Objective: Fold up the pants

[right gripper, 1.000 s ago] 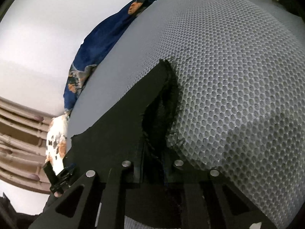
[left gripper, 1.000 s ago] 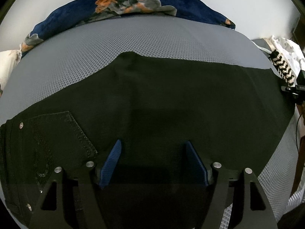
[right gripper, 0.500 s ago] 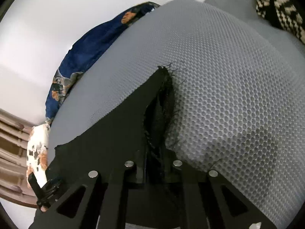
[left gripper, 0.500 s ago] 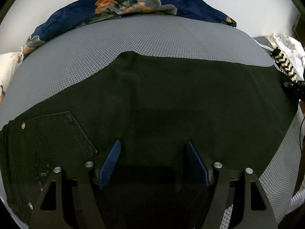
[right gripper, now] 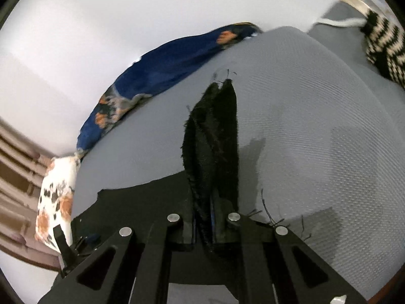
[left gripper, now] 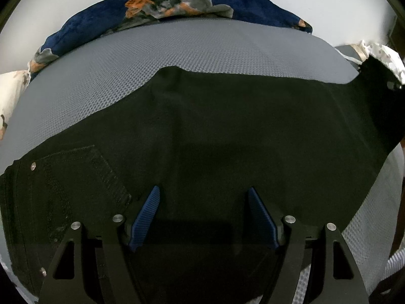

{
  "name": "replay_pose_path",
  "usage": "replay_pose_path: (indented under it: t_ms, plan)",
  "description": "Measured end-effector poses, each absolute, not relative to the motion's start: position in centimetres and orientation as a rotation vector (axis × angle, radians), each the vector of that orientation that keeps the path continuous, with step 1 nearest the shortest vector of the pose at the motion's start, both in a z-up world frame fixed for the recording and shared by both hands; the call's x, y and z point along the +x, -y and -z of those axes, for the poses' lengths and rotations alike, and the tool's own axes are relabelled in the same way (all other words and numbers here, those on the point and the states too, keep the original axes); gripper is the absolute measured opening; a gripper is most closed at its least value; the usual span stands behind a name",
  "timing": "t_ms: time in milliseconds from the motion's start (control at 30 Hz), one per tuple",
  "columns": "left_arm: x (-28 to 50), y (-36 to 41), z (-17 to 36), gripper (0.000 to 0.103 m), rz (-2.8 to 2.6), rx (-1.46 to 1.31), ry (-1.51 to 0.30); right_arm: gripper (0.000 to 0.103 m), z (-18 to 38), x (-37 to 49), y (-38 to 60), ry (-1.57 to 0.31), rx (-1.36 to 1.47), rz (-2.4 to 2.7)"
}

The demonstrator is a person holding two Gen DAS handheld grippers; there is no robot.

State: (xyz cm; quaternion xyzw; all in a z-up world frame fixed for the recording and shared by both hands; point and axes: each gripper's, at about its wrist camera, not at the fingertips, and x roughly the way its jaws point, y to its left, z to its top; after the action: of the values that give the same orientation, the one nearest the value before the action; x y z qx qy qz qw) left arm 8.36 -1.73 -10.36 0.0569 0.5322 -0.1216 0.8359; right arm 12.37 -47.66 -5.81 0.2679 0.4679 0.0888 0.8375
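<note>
Two grippers: you hold one in each hand, both working over the black pants point(left gripper: 227, 136).
Pants position: spread flat on the grey mesh mattress point(left gripper: 202, 55), waistband and back pocket point(left gripper: 76, 177) toward your left, leg ends toward your right.
Left gripper point(left gripper: 203, 215): fingers spread wide, blue pads point(left gripper: 146, 217) clear of each other, poised low over the seat area with nothing between them.
Right gripper point(right gripper: 211, 217): clamped on the frayed hem point(right gripper: 215, 136), which stands up from the jaws, lifted off the mattress.
Material: judge it as soft denim, moderately heavy, limp; it will drape and sag between grip points, not hold a shape.
Surface grip: the textured mesh likely drags on the cloth, so lift, do not slide.
Hold points: take both layers at the hem or the stitched waistband; these thick edges resist slipping.
Caution: loose hem threads may snag on the fingers.
Surroundings: a blue floral blanket point(left gripper: 177, 7) lies along the far edge, well apart from the pants.
</note>
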Motion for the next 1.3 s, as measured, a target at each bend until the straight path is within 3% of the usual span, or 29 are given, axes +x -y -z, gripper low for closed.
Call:
replay_pose_path:
  t_ms: [500,1133,1300]
  plan:
    - [5.8,-2.8,7.0,0.073,0.225,-0.043,-1.083,0.008,4.9,13.9,35.4,-1.048,0.491,-0.372]
    - [3.9,-7.0,5.3,0.073,0.259,-0.128,-1.026,0.009,11.2,15.1,18.7,-1.219,0.361,-0.586]
    - [3.9,-7.2,5.1,0.073,0.26,-0.125,-1.007,0.018,12.6,14.8,15.7,-1.269,0.257,-0.604]
